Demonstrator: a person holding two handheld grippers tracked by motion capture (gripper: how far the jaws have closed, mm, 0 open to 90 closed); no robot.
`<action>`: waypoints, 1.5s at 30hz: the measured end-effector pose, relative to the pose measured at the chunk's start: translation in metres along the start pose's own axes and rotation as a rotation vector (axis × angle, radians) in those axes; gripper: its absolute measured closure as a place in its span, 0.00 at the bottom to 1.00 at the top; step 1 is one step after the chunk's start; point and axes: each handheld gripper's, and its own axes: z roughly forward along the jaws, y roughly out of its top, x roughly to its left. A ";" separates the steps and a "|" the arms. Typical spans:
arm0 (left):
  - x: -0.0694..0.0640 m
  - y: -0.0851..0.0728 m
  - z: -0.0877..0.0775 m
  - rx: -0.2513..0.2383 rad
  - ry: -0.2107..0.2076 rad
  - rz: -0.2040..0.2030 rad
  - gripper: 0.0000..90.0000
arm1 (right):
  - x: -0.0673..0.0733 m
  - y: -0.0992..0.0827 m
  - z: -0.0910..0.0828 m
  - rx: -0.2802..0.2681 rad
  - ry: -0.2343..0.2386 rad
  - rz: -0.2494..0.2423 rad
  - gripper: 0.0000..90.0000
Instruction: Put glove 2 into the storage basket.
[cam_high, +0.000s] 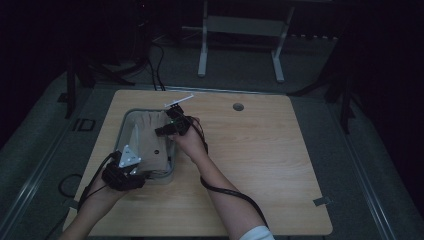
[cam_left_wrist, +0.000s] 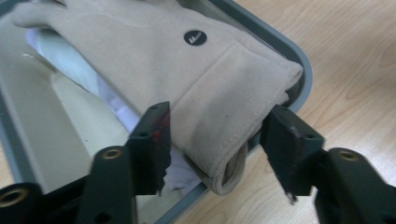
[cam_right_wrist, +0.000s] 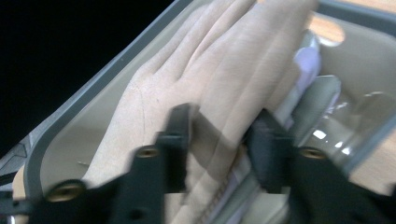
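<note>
While both hands work over the bench (cam_high: 260, 150), the step in play looks like laying a beige glove (cam_left_wrist: 187, 79) into the grey tray (cam_high: 125, 125), and by my read it is at the letting-go stage.

Biggest first: the bench carries the tray, which lies under and between both sets of tongs. The glove lies along the tray, its cuff end hanging out over the near rim right in front of the left tongs (cam_left_wrist: 215, 149), its finger end stretching away from the right tongs (cam_right_wrist: 219, 144) toward the far corner. Something white, cloth or wrapping, sits under the glove; what it is I cannot tell.

Left tongs: jaws apart, one on each side of the cuff, with daylight showing between pads and fabric, so no grip there. Right tongs: jaws apart too, straddling the glove's fingers (cam_right_wrist: 219, 70); the blur leaves it uncertain whether a pad brushes the cloth, but it does not look clamped.

Next move, as I judge it: both tongs need to back straight off without snagging fabric, and that overhanging cuff may want a nudge inside the rim.

Writing? One small round black badge (cam_left_wrist: 195, 38) sits on the back of the glove, beyond the left tongs, with a pale mark too small to read.
</note>
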 end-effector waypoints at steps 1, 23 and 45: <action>-0.001 0.000 -0.001 -0.013 0.008 -0.003 0.44 | 0.000 0.000 -0.004 -0.011 -0.007 -0.005 0.58; -0.035 0.020 -0.001 -0.216 -0.141 -0.060 0.15 | -0.016 -0.048 -0.082 -0.104 0.003 -0.105 0.20; -0.084 0.036 0.028 -0.215 -0.272 0.050 0.15 | -0.040 -0.110 -0.098 -0.045 0.002 -0.141 0.20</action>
